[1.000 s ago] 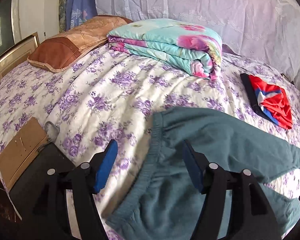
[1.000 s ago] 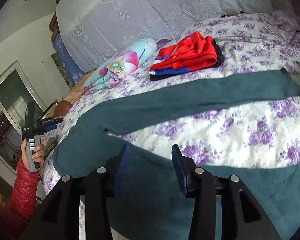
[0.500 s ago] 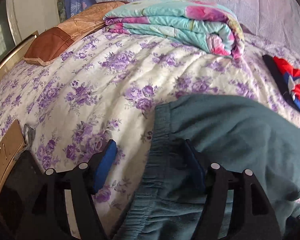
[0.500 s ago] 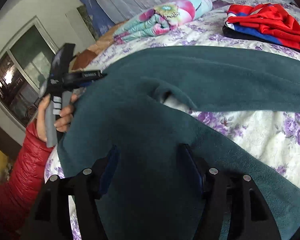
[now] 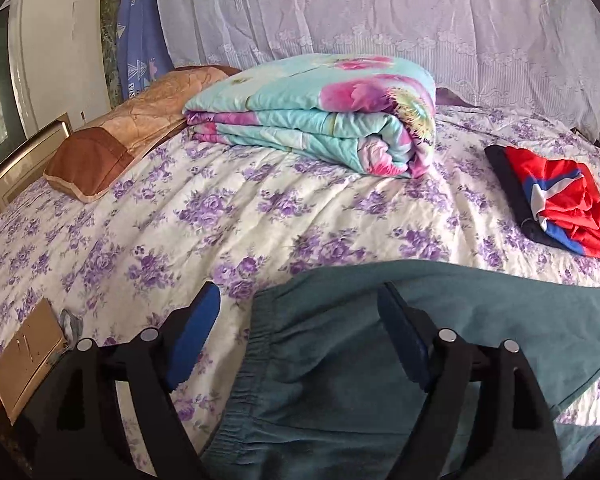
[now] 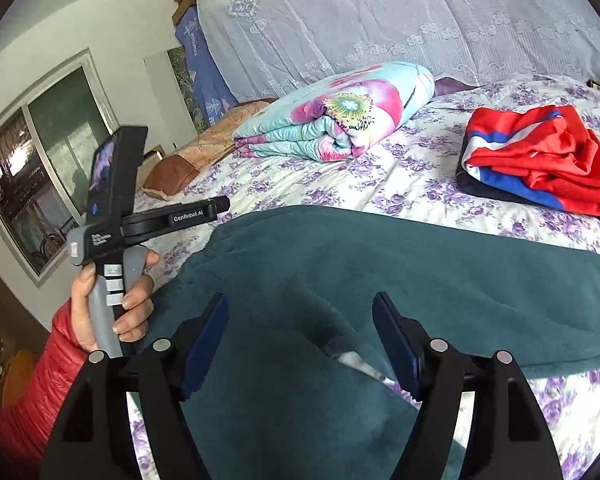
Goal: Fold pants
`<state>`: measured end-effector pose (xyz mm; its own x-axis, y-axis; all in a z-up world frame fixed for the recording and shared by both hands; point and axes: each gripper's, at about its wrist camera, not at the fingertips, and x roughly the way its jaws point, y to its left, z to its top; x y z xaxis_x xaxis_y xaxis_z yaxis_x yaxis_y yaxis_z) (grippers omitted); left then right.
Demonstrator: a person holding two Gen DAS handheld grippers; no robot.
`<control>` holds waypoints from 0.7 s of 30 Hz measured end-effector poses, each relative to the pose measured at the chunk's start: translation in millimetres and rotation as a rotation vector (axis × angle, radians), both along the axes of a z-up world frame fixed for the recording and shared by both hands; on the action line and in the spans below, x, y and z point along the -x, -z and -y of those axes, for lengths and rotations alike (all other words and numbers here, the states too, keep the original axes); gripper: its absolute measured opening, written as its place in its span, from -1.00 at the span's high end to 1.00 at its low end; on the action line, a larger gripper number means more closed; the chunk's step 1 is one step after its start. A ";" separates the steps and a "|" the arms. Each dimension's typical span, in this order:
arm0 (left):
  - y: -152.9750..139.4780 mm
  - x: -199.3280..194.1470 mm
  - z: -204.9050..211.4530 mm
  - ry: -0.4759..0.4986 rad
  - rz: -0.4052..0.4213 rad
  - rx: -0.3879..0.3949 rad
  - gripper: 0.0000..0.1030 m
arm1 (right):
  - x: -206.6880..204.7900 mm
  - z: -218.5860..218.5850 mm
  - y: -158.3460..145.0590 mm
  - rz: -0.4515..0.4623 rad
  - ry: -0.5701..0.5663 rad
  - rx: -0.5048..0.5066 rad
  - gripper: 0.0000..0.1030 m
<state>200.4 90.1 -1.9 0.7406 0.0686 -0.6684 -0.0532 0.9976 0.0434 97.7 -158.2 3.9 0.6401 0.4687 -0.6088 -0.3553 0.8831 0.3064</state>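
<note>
Teal fleece pants (image 5: pixel 340 360) spread on purple-flowered bed (image 5: pixel 220 216); left gripper (image 5: pixel 300 336) and right gripper (image 6: pixel 300 340) both wide, holding nothing

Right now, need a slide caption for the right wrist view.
Open right gripper above teal pants on floral bedsheet; left gripper alongside.

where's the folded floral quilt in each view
Left wrist view: the folded floral quilt lies upper centre, on the bedsheet beyond the teal pants.
Right wrist view: the quilt is upper centre, slightly left, with its rolled end facing the camera.
Shared landmark: the red and blue garment lies to the right of it in both.
</note>
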 end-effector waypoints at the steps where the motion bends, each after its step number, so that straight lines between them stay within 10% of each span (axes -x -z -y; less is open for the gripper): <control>1: 2.5 -2.4 3.7 0.004 0.001 -0.007 -0.53 | -6.5 -4.7 8.0 -0.014 0.001 0.023 -0.45; 7: 36.0 -16.0 11.2 0.024 -0.065 -0.043 -0.53 | -31.6 -1.2 58.0 -0.192 0.008 0.002 -0.46; 21: 26.1 -9.3 8.2 0.024 -0.010 -0.053 -0.69 | -8.9 42.8 21.2 0.014 0.143 -0.140 -0.47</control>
<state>209.6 81.9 -28.0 0.7361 0.0868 -0.6713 -0.0290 0.9949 0.0968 106.6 -201.0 -17.3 0.7146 0.4516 -0.5343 -0.2341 0.8740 0.4257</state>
